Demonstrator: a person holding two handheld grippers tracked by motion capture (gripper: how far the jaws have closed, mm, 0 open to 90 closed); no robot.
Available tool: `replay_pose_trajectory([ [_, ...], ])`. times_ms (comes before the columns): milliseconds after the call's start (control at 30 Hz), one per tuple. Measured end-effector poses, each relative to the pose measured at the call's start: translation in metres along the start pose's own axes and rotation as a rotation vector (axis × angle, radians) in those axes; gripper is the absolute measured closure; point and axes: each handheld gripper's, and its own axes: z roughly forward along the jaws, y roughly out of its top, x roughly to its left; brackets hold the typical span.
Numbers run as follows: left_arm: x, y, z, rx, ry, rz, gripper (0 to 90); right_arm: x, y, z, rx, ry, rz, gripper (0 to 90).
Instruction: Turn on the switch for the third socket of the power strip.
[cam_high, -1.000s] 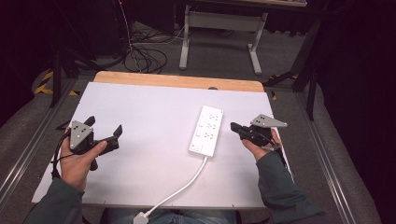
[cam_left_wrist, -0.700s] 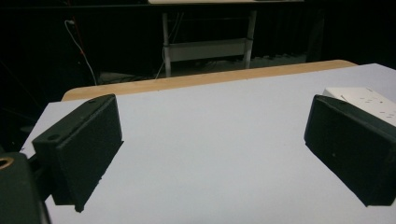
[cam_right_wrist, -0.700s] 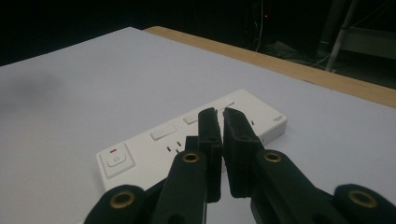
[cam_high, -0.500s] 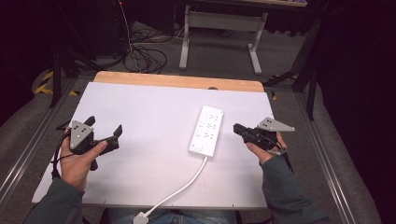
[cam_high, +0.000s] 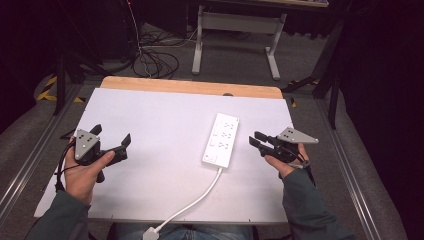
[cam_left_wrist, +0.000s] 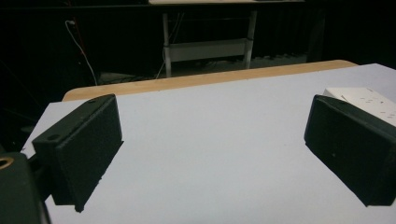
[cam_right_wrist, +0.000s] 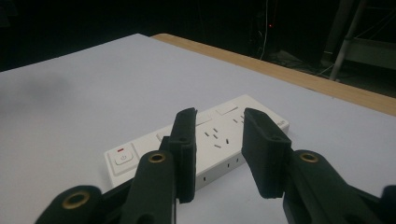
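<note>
Right gripper: its 2 jaws stand partly apart, having just been opening, with nothing between them; they point at the white power strip, near its long side and clear of it. The power strip lies flat on the white desk, right of centre, its switch end toward the person and its white cable running off the near edge. Left gripper: jaws wide open and empty, low over the desk's left side, well apart from the strip.
</note>
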Motion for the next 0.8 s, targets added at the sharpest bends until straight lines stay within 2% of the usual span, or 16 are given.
replay_pose_trajectory([
  [400, 0.0, 0.0001, -0.0001, -0.001, 0.001, 0.001, 4.7, 0.0024, -0.0023, 0.0012, -0.006, 0.029, -0.028, 54.4],
  [800, 0.0, 0.0001, 0.0, 0.001, 0.0, 0.004, 4.7, 0.0036, -0.0032, 0.0014, -0.014, 0.051, -0.031, 43.6],
])
